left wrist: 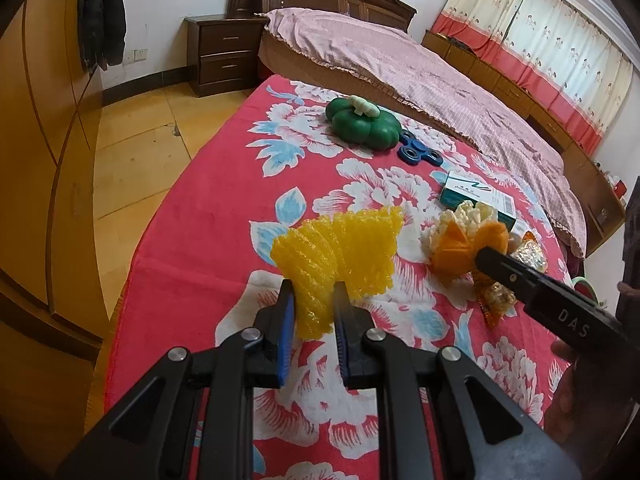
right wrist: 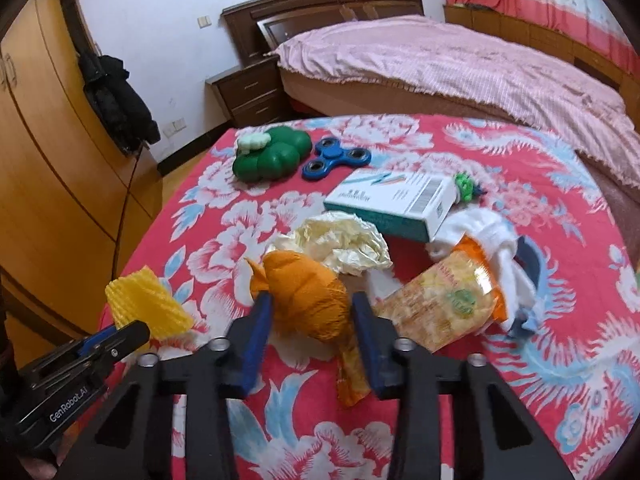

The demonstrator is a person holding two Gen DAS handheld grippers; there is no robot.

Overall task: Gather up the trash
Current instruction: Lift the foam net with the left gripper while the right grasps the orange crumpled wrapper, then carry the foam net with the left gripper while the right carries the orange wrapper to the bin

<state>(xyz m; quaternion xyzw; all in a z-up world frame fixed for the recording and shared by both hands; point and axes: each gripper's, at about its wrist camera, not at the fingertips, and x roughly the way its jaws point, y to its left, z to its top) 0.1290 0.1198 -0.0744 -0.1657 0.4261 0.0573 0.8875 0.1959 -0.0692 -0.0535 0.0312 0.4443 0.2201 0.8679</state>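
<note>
Nearest, left gripper [left wrist: 314,300] clamped on yellow foam net [left wrist: 340,256] at the desk's [left wrist: 192,240] left edge. Right gripper [right wrist: 310,316] straddling orange wad [right wrist: 308,292], jaws narrowed (pads not visibly pressing). Next: squeeze, lift. Farther: crumpled paper [right wrist: 344,240], box [right wrist: 396,204].

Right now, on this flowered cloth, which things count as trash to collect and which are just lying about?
Trash, as I judge it:
- yellow foam net, held in the left hand-held gripper
- orange wad, between the right hand-held gripper's jaws
- crumpled cream paper
- snack wrapper
- white tissue

Probably lying about:
- green pumpkin toy
- blue spinner
- box
</note>
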